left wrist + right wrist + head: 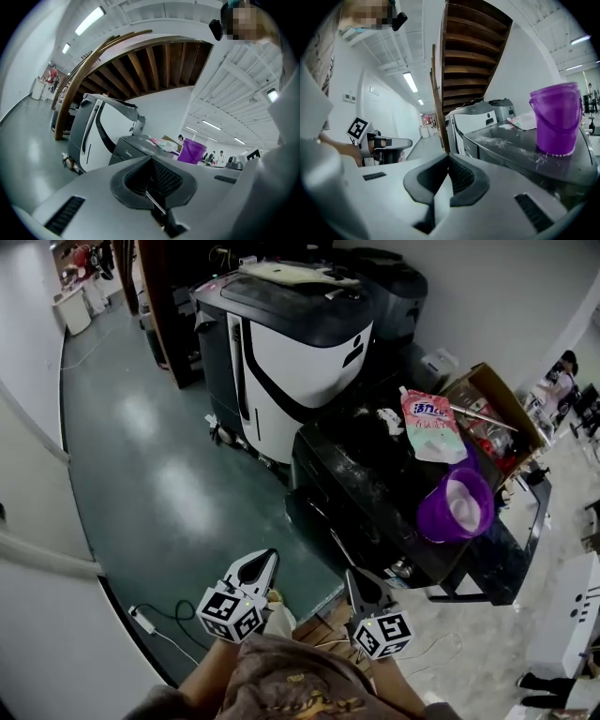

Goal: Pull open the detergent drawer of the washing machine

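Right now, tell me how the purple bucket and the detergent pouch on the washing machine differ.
The purple bucket stands upright and open; the detergent pouch lies flat. The bucket is a rigid purple tub; the pouch is a soft pink-and-white bag. Both rest on top of the washing machine.

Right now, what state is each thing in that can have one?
left hand-held gripper: shut, empty, clear of the machine.
right hand-held gripper: shut, empty.
washing machine: no drawer seen pulled out.
purple bucket: upright, uncovered, on the machine's top.
detergent pouch: lying flat on the machine's top.
cardboard box: flaps open.
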